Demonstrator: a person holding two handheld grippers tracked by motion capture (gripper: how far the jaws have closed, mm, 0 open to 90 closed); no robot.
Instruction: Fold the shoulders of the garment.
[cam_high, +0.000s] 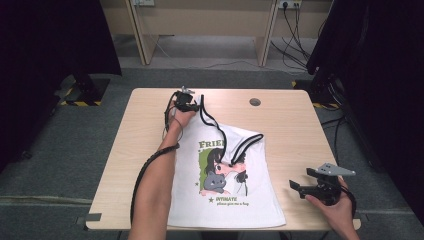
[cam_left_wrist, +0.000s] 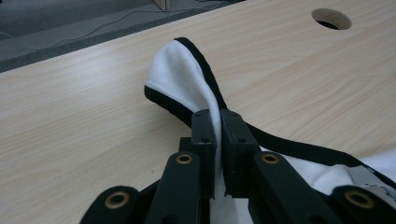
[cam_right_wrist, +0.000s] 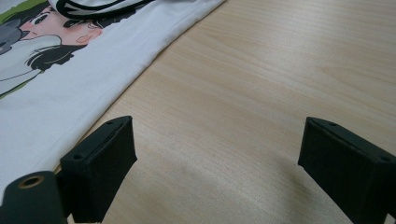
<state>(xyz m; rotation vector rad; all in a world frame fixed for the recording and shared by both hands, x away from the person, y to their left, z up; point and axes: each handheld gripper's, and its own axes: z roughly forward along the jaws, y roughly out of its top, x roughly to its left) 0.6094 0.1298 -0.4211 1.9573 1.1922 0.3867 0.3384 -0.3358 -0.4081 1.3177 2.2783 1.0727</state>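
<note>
Grey carpet surrounds a pale wooden table (cam_high: 295, 130), which has a round cable hole (cam_high: 255, 102) near its far edge at about 12 o'clock. On the table lies a white tank top (cam_high: 225, 195) with black trim and a cartoon print, its hem toward the near edge at 6 o'clock and its straps reaching toward 11 o'clock. The left gripper (cam_high: 187, 104) sits at about 11 o'clock on the table, at the far end of the person's outstretched forearm, and its jaws are pinched tight on one black-edged strap (cam_left_wrist: 184, 77); in the left gripper view the white cloth rises between the two pads and loops out just beyond them onto the wood. The second strap (cam_high: 245, 145) lies folded back across the print. The right gripper (cam_high: 300, 187) rests at about 4 o'clock near the table's near right corner, just beside the top's right edge and not touching it; its jaws stand wide apart with bare wood between them, the cloth lying off to their 10 o'clock in the right gripper view.
</note>
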